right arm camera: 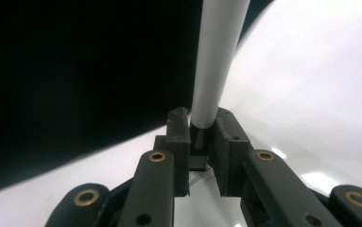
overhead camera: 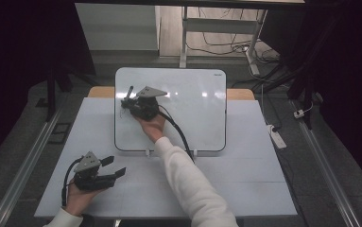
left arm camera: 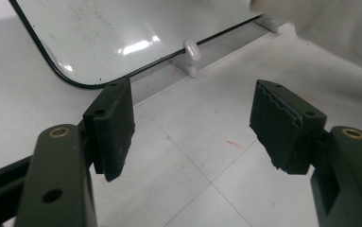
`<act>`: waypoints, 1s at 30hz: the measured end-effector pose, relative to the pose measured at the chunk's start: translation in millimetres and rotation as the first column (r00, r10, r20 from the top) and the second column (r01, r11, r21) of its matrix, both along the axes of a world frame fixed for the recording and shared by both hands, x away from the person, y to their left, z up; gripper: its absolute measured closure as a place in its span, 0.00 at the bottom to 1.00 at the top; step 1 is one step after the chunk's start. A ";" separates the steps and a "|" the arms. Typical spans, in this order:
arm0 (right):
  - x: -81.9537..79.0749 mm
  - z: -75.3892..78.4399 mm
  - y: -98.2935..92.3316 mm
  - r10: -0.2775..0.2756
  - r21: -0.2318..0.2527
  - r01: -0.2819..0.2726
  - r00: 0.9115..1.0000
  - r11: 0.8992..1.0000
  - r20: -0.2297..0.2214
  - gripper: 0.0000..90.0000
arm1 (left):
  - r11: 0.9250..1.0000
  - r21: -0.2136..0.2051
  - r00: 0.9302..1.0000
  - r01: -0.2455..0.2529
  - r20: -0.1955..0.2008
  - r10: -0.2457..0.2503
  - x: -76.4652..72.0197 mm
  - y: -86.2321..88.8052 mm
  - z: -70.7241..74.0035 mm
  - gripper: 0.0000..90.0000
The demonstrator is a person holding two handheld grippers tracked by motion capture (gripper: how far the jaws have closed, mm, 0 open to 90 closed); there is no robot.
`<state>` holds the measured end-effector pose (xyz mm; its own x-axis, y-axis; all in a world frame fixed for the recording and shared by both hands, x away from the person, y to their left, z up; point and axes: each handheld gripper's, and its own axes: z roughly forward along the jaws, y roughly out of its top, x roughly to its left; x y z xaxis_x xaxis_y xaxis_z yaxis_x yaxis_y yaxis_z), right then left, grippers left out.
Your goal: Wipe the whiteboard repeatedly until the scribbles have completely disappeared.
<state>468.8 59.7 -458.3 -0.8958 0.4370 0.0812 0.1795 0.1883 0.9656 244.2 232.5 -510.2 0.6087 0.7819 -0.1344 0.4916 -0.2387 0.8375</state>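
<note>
While right tongs [right arm camera: 201, 130] clamp marker [right arm camera: 216, 56] | over whiteboard [overhead camera: 193, 113] | left tongs [left arm camera: 193, 125] gaping

What you cannot make out from here

Your pen [right arm camera: 216, 56] runs off the top of the right gripper view, so its far end is cut off, and its lower end is buried between the jaws of your right gripper [right arm camera: 201, 142]. In the high view the pen is too small to tell which end points up. The whiteboard [left arm camera: 98, 38] is cut by the top edge of the left gripper view, and your sleeve [left arm camera: 339, 23] by its corner.
</note>
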 end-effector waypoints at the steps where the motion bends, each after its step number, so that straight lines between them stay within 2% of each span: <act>1: -8.3 -8.3 4.5 0.029 -0.021 -0.029 1.000 0.999 0.003 0.86 | 1.000 0.001 1.000 0.000 0.001 0.000 -0.5 -0.1 0.1 0.36; 5: -5.2 -6.6 0.0 0.021 -0.009 -0.021 1.000 1.000 0.002 0.86 | 1.000 0.005 1.000 -0.001 0.006 0.001 -2.3 -0.4 0.7 0.36; 7: 0.7 2.0 -7.8 -0.036 0.013 0.035 0.999 0.999 0.023 0.86 | 1.000 0.003 1.000 -0.001 0.007 0.001 -2.4 -0.1 0.8 0.36; 9: 8.1 9.2 -17.1 -0.076 0.049 0.075 0.997 0.996 0.020 0.86 | 1.000 0.000 1.000 0.000 0.005 0.000 -1.5 0.5 0.6 0.36; 10: 9.9 10.8 -19.6 -0.083 0.052 0.082 0.996 0.995 0.020 0.86 | 1.000 0.001 1.000 -0.001 0.004 0.001 -1.0 0.6 0.5 0.36; 12: 8.2 8.5 -19.4 -0.074 0.047 0.073 0.997 0.996 0.025 0.86 | 1.000 0.002 1.000 0.001 0.004 -0.001 0.0 0.7 0.1 0.36; 17: -9.9 -8.9 -4.5 0.014 -0.015 -0.014 1.000 1.000 0.016 0.86 | 1.000 0.003 1.000 -0.003 0.005 0.003 -1.2 0.6 0.4 0.36; 20: -9.6 -7.1 -6.1 0.009 -0.024 -0.009 1.000 1.000 0.029 0.86 | 1.000 0.003 1.000 -0.003 0.007 0.003 -1.9 0.4 0.6 0.36; 22: -4.5 -1.2 -13.2 -0.034 -0.002 0.034 0.999 0.999 0.038 0.86 | 1.000 0.004 1.000 -0.002 0.008 0.002 -1.9 0.6 0.7 0.36; 23: -0.4 1.6 -18.9 -0.052 0.023 0.051 0.998 0.998 0.026 0.86 | 1.000 0.003 1.000 -0.002 0.008 0.002 -1.6 0.7 0.7 0.36; 25: -1.9 1.0 -18.3 -0.052 0.020 0.051 0.998 0.998 0.031 0.86 | 1.000 0.002 1.000 -0.003 0.006 0.003 -0.8 0.9 0.5 0.36; 26: -4.8 -0.4 -15.6 -0.043 0.005 0.043 0.999 0.999 0.031 0.86 | 1.000 0.003 1.000 -0.002 0.005 0.002 -0.4 1.0 0.3 0.36; 28: -13.4 -9.4 -5.3 0.016 -0.030 -0.015 1.000 0.999 0.017 0.86 | 1.000 0.002 1.000 -0.002 0.003 0.002 0.0 0.7 0.1 0.36; 30: -22.3 -17.9 5.2 0.059 -0.068 -0.058 0.998 0.996 0.024 0.86 | 1.000 0.004 1.000 -0.003 0.005 0.003 -0.9 0.4 0.3 0.36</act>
<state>446.5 64.9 -476.2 -0.9213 0.3876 0.0304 0.1417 0.2621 0.9546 243.3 232.9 -509.9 0.6067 0.7845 -0.1284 0.4881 -0.2402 0.8391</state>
